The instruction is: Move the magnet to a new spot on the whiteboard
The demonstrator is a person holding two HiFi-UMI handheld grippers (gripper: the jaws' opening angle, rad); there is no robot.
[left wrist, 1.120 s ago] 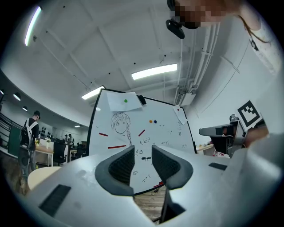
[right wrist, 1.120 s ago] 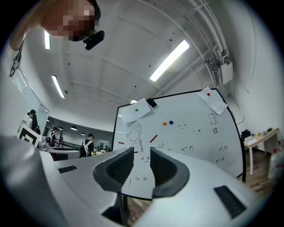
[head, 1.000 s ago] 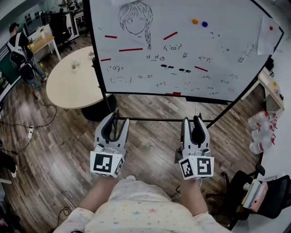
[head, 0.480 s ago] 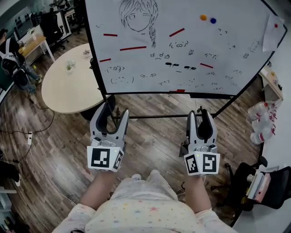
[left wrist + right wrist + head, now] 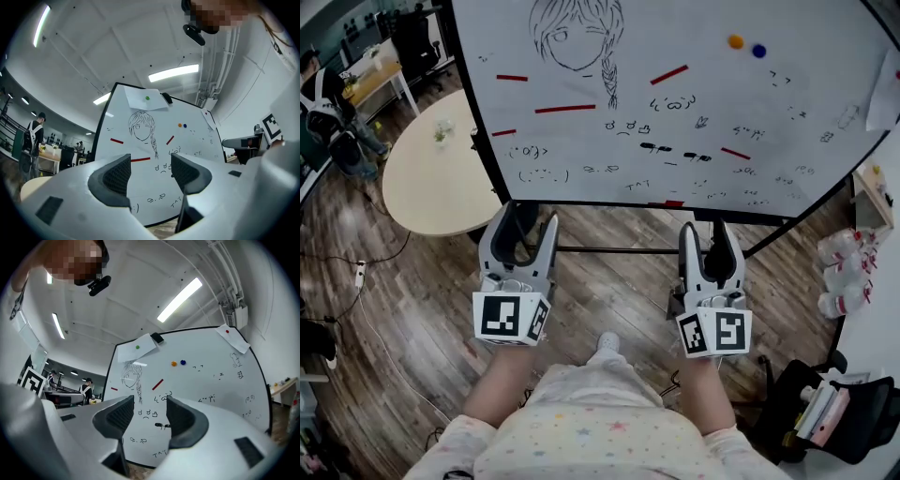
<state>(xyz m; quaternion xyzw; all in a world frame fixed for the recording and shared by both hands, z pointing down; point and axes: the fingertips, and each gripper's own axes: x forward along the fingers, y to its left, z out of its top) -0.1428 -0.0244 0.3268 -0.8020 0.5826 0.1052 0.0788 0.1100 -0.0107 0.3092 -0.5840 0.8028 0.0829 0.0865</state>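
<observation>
A whiteboard stands in front of me, covered in doodles and a girl's head sketch. Near its top right sit a round orange magnet and a blue magnet; several red bar magnets lie across it. My left gripper is open and empty, short of the board's lower left; its jaws have just widened. My right gripper is open and empty below the board's lower middle. The left gripper frames the sketch, the right gripper frames doodles under the orange magnet.
A round beige table stands left of the board, with a person beyond it. The board's black stand bar crosses the wooden floor at the gripper tips. Water bottles and an office chair stand at the right.
Both grippers have moved forward toward the whiteboard, which now looks larger and nearer. The left jaws stand wider apart than a second ago.
</observation>
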